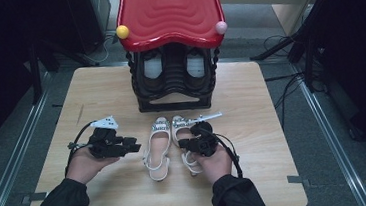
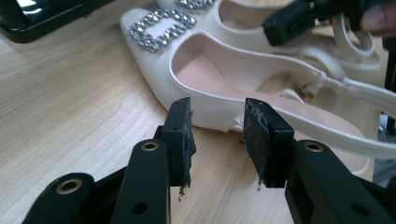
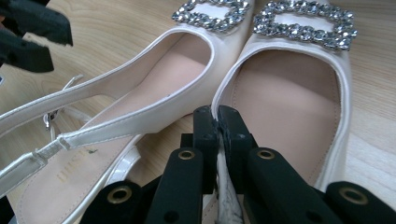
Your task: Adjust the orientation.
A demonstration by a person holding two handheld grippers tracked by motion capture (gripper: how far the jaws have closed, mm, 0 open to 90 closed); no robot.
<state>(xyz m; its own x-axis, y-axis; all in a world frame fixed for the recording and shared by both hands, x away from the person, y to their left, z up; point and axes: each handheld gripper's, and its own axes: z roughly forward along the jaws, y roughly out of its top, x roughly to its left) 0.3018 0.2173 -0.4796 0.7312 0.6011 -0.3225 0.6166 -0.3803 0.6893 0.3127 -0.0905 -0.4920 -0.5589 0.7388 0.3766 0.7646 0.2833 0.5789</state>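
Note:
Two cream slingback shoes with rhinestone buckles lie side by side on the wooden table, toes toward the far side: the left shoe (image 1: 157,150) (image 2: 219,74) (image 3: 154,88) and the right shoe (image 1: 179,126) (image 3: 285,102). My left gripper (image 1: 133,146) (image 2: 218,140) stands open just left of the left shoe's side wall, its pads apart with nothing between them. My right gripper (image 1: 187,144) (image 3: 217,123) is shut on the right shoe's inner side wall, near the middle of the shoe. The right shoe's heel strap is hidden under my hand in the high view.
A black shoe rack (image 1: 171,79) with a red wavy top (image 1: 168,14) stands at the table's far middle, with dark shoes inside. The table's edge (image 1: 273,125) runs close on the right. Bare wood lies to the left of my left hand.

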